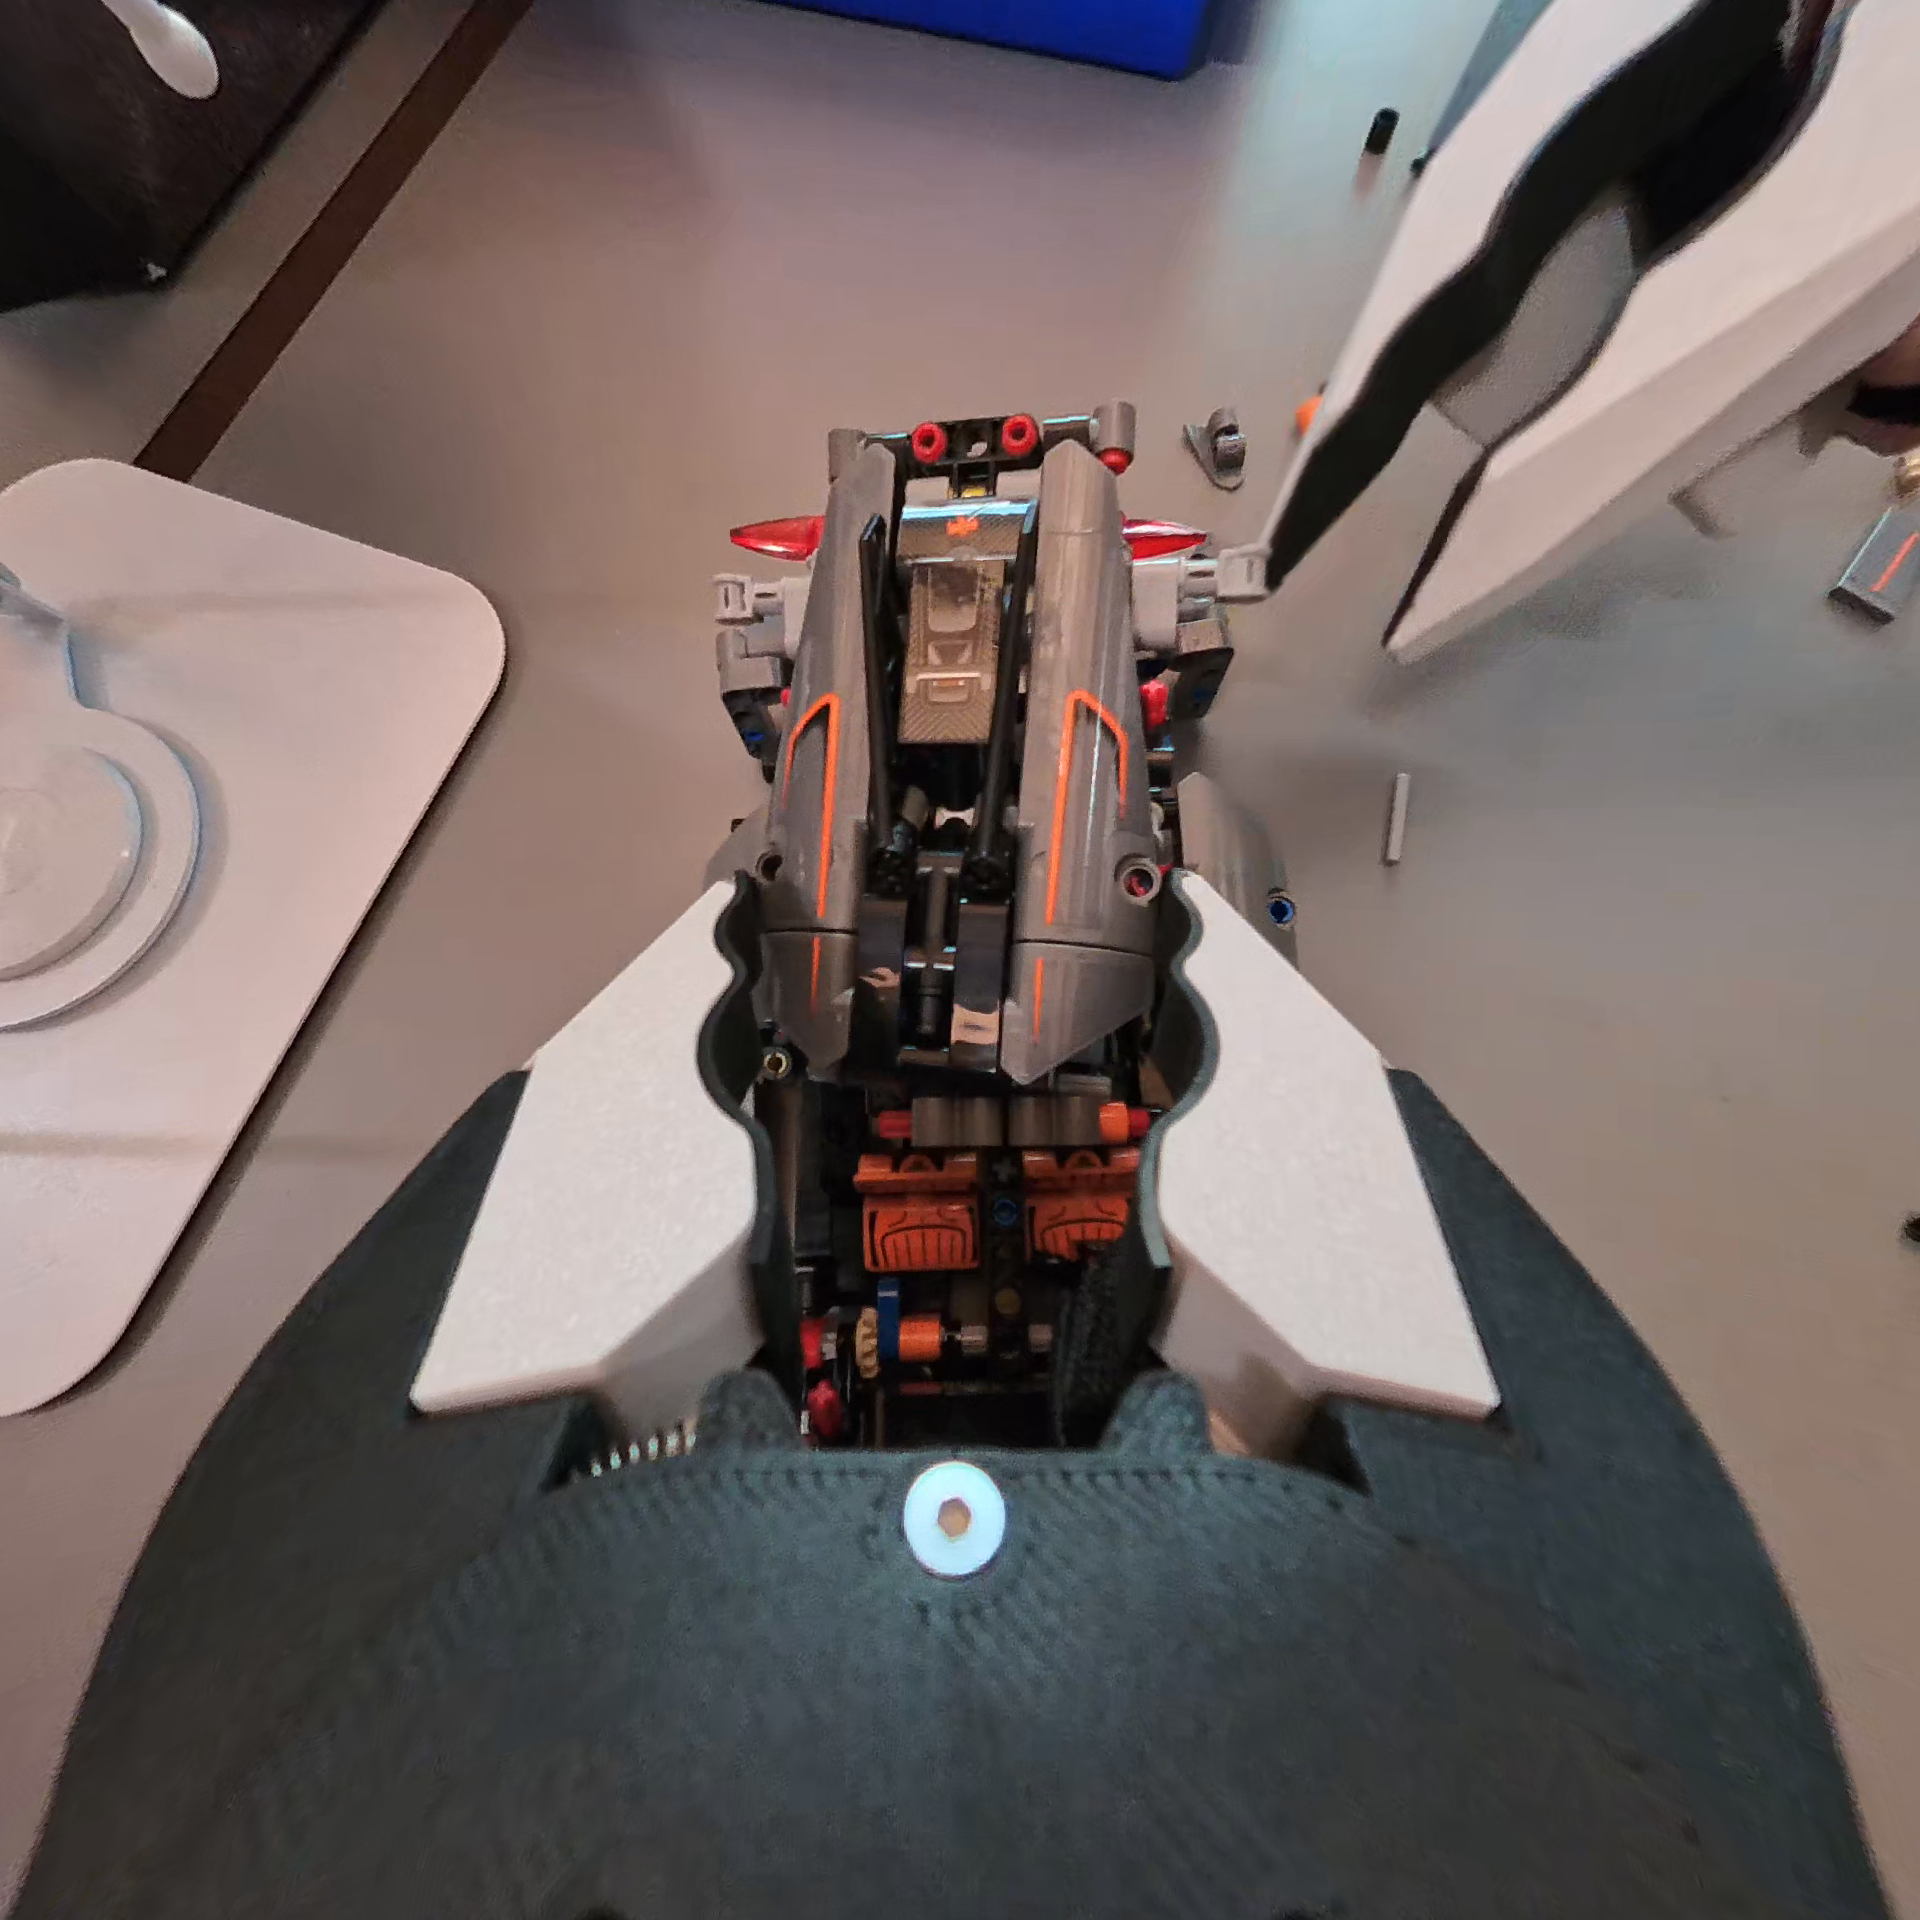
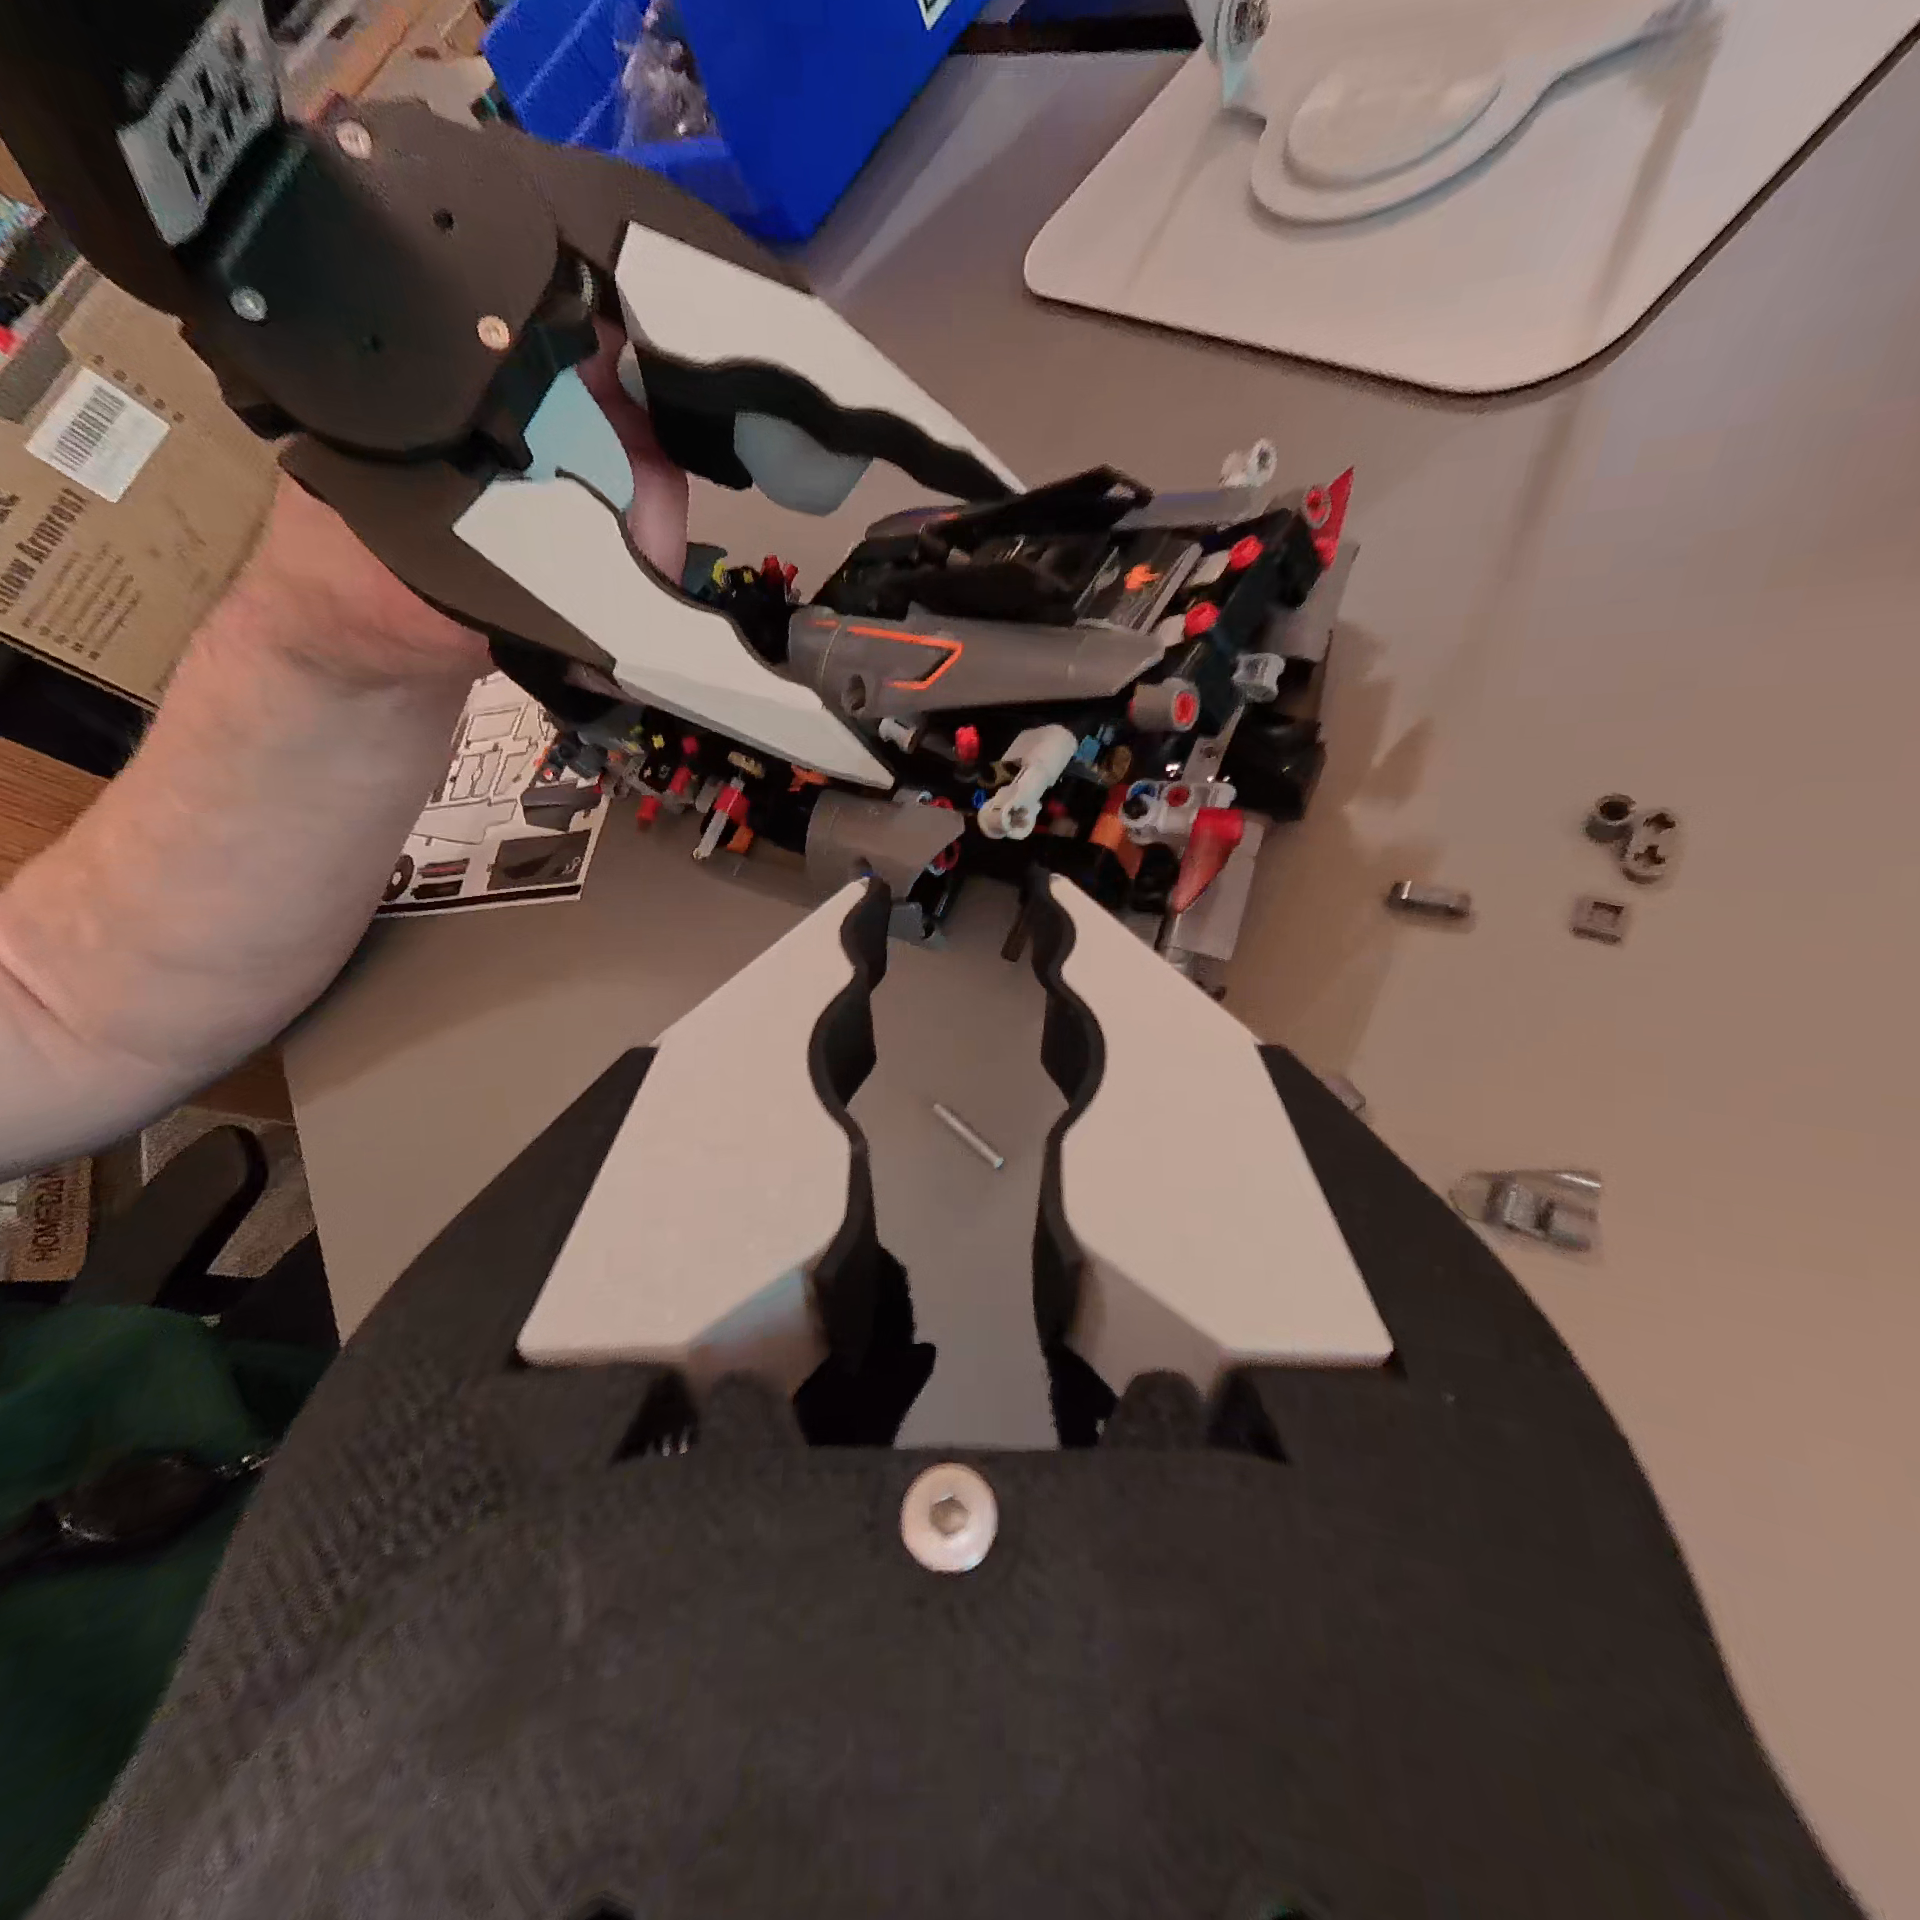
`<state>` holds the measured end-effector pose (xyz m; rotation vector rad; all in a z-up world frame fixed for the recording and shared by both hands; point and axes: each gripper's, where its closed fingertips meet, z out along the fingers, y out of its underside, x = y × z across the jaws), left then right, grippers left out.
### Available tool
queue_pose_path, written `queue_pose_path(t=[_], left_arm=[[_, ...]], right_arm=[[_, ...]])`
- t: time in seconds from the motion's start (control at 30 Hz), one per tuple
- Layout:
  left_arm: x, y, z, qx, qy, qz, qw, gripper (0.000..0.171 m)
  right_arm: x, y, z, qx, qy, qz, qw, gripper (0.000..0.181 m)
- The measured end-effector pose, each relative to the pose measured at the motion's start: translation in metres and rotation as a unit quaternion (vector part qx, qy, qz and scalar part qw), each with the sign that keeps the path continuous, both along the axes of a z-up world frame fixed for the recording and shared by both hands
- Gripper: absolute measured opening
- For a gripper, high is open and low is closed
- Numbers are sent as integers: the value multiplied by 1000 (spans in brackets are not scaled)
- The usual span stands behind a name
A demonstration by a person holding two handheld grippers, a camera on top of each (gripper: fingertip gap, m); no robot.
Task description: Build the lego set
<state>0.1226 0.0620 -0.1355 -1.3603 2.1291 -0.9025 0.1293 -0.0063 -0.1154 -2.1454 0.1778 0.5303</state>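
Observation:
A dark grey Lego car [image 1: 966,727] with orange stripes, red tail pieces and orange seats sits lengthwise between my left gripper's fingers. My left gripper [image 1: 956,904] is shut on the car's body. In the right wrist view the car [image 2: 1039,665] lies low over the grey table [image 2: 1558,1039], gripped by the left gripper [image 2: 945,634], which a hand holds. My right gripper [image 2: 956,904] is open and empty, its tips just short of the car's near side. It also shows in the left wrist view [image 1: 1330,597], beside the car's right rear.
A thin grey axle [image 2: 966,1135] lies between my right fingers on the table. Small grey parts [image 2: 1631,831] and a grey clip piece [image 2: 1532,1205] lie to the right. A white stand base [image 1: 260,831], a blue bin [image 2: 779,104], an instruction sheet [image 2: 499,810] and a cardboard box [image 2: 104,468] stand around. The thin grey axle [image 2: 966,1135] is about 8 centimetres from my right fingertips. The left camera catches it too, in the left wrist view [image 1: 1400,809].

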Motion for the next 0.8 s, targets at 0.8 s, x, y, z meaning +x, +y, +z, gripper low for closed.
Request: queue_pose_path(t=[0.8], left_arm=[[1,1,4,-19,-9,5,1000,73]], right_arm=[[-6,35,8,76,107,-28,991,18]])
